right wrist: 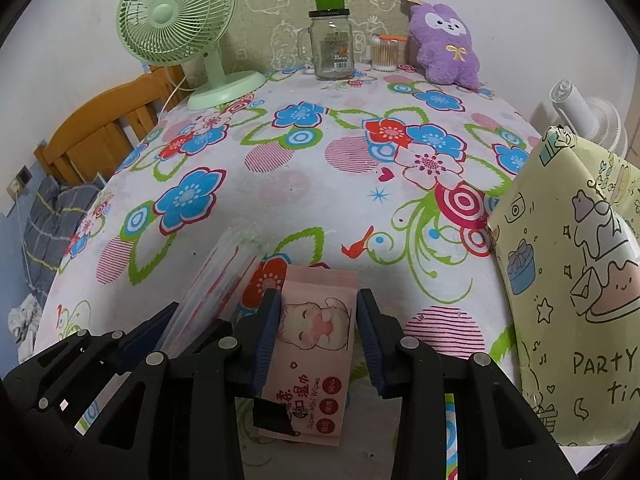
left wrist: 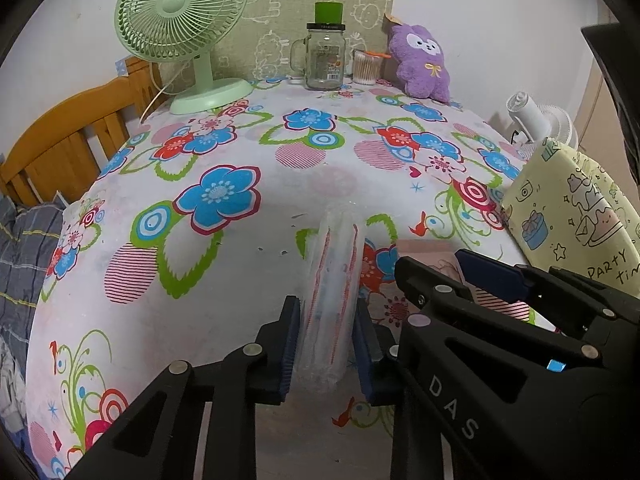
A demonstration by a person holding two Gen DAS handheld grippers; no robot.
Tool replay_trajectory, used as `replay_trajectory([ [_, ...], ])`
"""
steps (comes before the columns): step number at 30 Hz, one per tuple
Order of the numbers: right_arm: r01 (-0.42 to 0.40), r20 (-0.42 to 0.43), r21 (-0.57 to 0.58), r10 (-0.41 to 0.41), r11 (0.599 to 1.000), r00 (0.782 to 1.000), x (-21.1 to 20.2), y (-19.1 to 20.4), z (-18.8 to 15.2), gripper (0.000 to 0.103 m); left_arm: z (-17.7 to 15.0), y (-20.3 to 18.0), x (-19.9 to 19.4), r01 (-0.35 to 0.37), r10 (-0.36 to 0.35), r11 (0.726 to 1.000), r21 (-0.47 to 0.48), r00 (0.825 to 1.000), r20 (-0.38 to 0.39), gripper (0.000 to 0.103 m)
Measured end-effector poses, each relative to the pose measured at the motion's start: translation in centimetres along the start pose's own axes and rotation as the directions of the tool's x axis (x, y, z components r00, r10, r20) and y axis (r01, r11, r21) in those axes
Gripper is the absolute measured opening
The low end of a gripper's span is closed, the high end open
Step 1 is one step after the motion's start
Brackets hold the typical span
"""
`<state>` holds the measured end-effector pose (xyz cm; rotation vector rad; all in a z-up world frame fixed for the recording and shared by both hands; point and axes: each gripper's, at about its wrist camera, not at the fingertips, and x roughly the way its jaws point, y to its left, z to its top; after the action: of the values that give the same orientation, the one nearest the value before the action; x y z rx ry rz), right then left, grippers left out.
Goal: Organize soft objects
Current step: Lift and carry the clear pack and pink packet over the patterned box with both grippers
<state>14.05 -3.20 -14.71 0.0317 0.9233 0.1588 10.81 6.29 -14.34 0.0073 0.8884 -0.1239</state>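
1. Left wrist view, lower centre of frame: the left gripper straddles a clear plastic packet that stands on edge on the flowered tablecloth. Its blue pads sit close against both faces of the packet — whether they are pressing it or only bracketing it cannot be told.

2. The packet's long axis runs straight away from the gripper, from bottom centre toward mid-frame, in line with the fingers. A squeeze across its thin width looks like the natural grip.

3. Right wrist view, lower centre: the right gripper is part-open around a pink pack of wet wipes lying flat on the cloth. The left pad appears to touch the pack's edge; a visible gap separates the right pad from it — so nothing is held yet.

4. The wipes also lie lengthwise along the fingers, their far end pointing up the frame.

5. The two soft items lie side by side, the packet to the left of the wipes in the right wrist view, each nearer its own gripper.

6. At the right edge of both views stands a yellow cartoon-print bag, the likely destination by judgement only. It is nearer the right gripper.

7. A purple plush toy sits well apart at upper right, against the wall.
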Motion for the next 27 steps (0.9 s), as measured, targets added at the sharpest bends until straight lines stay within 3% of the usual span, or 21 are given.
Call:
replay_trajectory([
  [27,-0.015,0.109,-0.027,0.018,1.0,0.994,-5.5,-0.7,2.0,0.041,2.2,-1.9,-5.0,-0.015,0.017,1.0,-0.015,0.994,0.106,0.022],
])
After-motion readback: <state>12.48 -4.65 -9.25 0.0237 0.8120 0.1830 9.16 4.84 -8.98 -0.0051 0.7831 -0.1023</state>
